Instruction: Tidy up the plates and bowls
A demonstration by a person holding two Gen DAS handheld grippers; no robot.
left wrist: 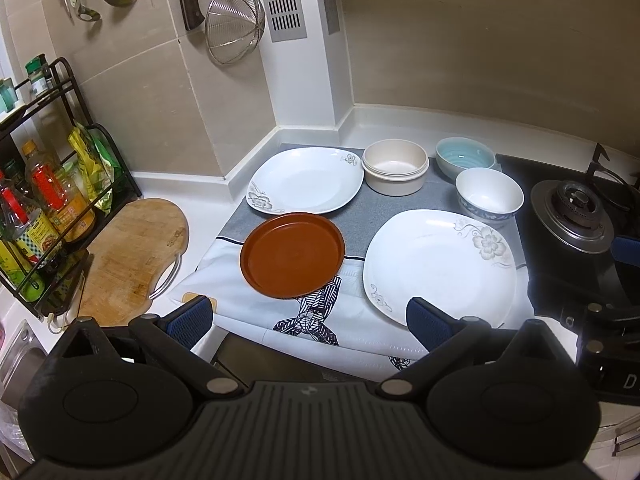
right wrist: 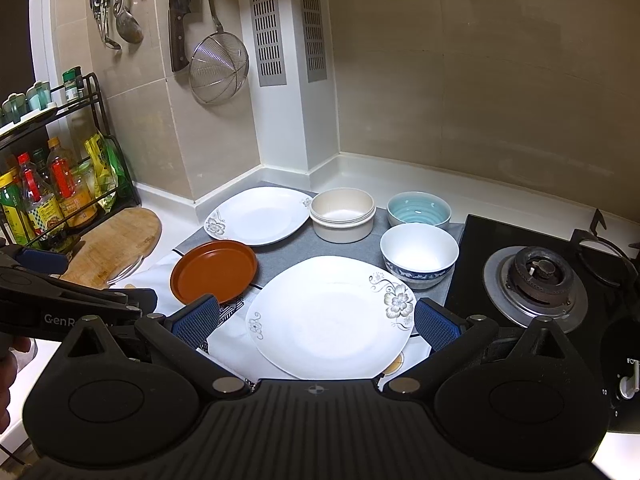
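Note:
Two white floral plates lie on a cloth: a far one [left wrist: 306, 180] [right wrist: 260, 216] and a near one [left wrist: 438, 264] [right wrist: 332, 316]. A brown round plate [left wrist: 292, 254] [right wrist: 214, 270] lies left of the near one. A beige bowl [left wrist: 396, 172] [right wrist: 343, 214], a teal bowl [left wrist: 466, 158] [right wrist: 418, 210] and a white bowl with blue band [left wrist: 490, 196] [right wrist: 418, 254] stand behind. My left gripper [left wrist: 308, 320] is open and empty, above the cloth's near edge. My right gripper [right wrist: 316, 322] is open and empty, over the near plate.
A gas stove [left wrist: 576, 220] [right wrist: 536, 280] is at the right. A wooden cutting board [left wrist: 136, 256] [right wrist: 116, 244] and a black rack of bottles [left wrist: 48, 208] [right wrist: 56, 192] are at the left. Utensils and a strainer [right wrist: 218, 66] hang on the wall.

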